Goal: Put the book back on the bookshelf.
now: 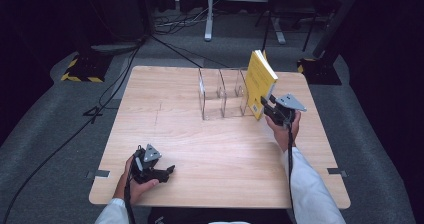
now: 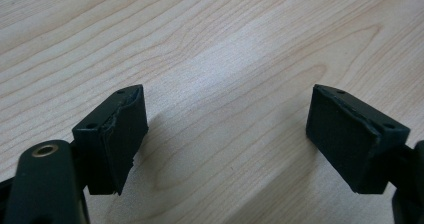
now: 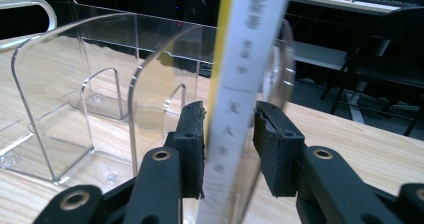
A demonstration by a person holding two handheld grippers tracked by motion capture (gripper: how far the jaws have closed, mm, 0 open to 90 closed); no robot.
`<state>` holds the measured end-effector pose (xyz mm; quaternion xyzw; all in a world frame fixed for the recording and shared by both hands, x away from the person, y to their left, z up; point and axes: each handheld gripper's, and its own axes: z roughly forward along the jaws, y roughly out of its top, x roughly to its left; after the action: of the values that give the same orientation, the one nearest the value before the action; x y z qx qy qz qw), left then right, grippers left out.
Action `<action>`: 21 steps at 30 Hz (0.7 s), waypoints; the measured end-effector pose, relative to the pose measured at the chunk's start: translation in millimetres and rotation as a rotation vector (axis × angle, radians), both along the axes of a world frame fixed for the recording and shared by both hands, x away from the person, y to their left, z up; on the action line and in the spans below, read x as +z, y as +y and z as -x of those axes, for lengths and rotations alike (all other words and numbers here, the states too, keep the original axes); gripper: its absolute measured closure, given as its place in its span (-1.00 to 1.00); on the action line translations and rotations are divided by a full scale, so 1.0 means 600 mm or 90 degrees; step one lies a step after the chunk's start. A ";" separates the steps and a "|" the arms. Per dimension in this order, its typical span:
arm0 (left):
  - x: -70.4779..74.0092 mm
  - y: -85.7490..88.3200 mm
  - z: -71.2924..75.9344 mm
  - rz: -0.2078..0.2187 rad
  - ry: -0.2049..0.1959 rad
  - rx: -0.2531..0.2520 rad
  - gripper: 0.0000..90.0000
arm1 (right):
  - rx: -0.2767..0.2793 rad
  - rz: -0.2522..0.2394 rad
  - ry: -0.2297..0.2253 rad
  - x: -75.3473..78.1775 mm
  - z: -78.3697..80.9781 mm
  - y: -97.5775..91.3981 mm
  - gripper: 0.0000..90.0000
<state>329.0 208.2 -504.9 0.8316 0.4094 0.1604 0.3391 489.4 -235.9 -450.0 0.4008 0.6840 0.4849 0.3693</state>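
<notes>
Nearest us, left gripper [image 1: 169, 170]: jaws wide apart over bare wood, holding nothing, parked at the near edge of the table [image 1: 220, 154].

Table: pale wood, carrying all items below.

Clear acrylic file rack [image 1: 222, 98]: three upright bays at the table's far middle. Two left bays empty; whether the book's foot sits inside the rightmost bay or just beside it we cannot tell.

Yellow book [image 1: 260, 81]: standing on edge, tilted, at the rack's right end.

Right gripper [image 3: 227, 144]: jaws astride the book's white spine [image 3: 245, 74], a gap showing on one side, so no firm grip.

Step, as we judge it: shelving, release in hand. Next: withdraw clear without toppling the book.
</notes>
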 end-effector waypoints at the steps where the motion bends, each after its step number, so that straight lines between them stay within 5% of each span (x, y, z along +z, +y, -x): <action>1: 0.000 0.000 0.000 0.000 0.000 0.000 -0.62 | -0.003 -0.002 0.005 0.000 0.002 -0.002 0.44; 11: 0.000 0.001 -0.001 -0.002 -0.002 -0.003 -0.62 | -0.007 0.050 0.025 -0.004 0.022 -0.009 0.41; 21: 0.000 0.001 -0.001 -0.002 -0.002 -0.003 -0.62 | 0.028 0.087 0.058 0.000 0.029 -0.019 0.38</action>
<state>329.5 208.7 -504.8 0.8329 0.4068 0.1613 0.3388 472.2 -247.1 -449.8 0.3812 0.7401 0.4267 0.3533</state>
